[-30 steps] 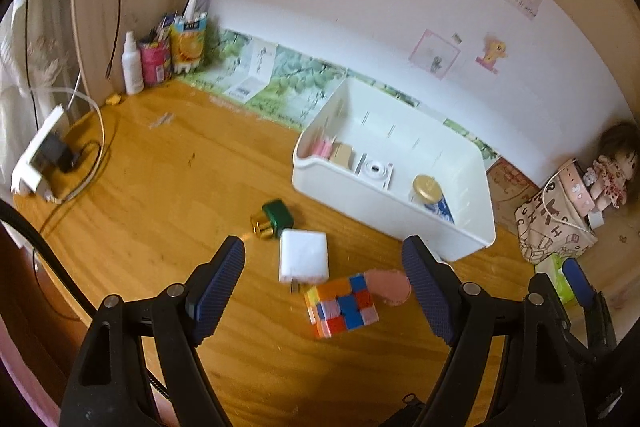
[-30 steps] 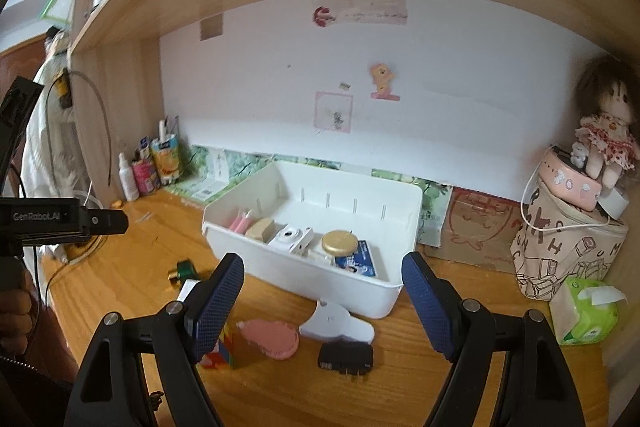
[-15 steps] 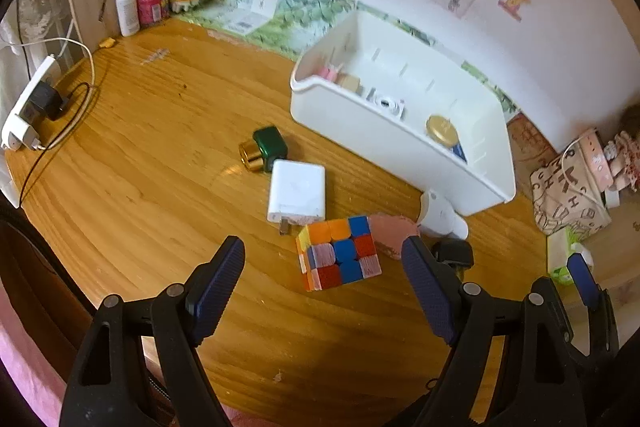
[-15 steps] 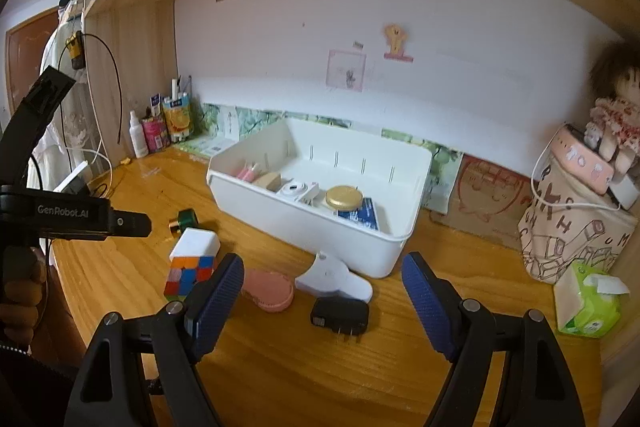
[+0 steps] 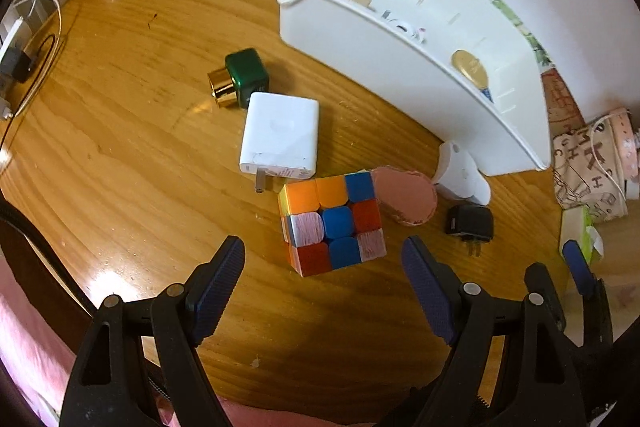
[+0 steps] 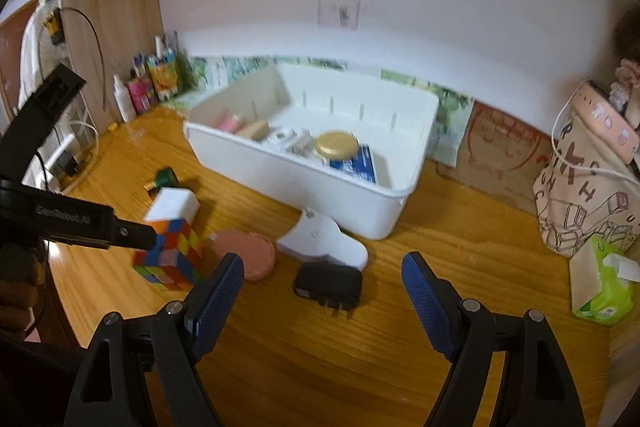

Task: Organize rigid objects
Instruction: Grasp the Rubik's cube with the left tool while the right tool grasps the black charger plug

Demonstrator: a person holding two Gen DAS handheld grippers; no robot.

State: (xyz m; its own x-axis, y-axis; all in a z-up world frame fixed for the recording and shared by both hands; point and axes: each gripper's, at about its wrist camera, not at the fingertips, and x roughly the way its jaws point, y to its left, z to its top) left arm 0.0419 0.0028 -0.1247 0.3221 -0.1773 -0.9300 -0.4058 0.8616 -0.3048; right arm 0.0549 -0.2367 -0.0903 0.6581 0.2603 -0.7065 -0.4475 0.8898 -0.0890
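The left gripper [image 5: 323, 269] is hanging over the wooden desk [image 5: 120, 131] with its jaws spread wide and nothing between them, the puzzle cube [image 5: 332, 223] lying just ahead of its tips. The right gripper [image 6: 322, 283] is also standing open and empty, the black plug adapter [image 6: 328, 285] sitting on the desk ahead of its fingers. Bare wood is lying open left of the cube toward the desk's near edge. 6 loose things are lying in front of the white bin [image 5: 400, 67]: 1 cube, 1 white charger [image 5: 280, 135], 1 green bottle with a gold cap [image 5: 240, 77], 1 pink round case [image 5: 406, 195], 1 white plastic piece [image 5: 460, 171], and 1 black adapter. Only the right wrist view is showing the bin's contents clearly, among them 1 gold lid [image 6: 337, 145].
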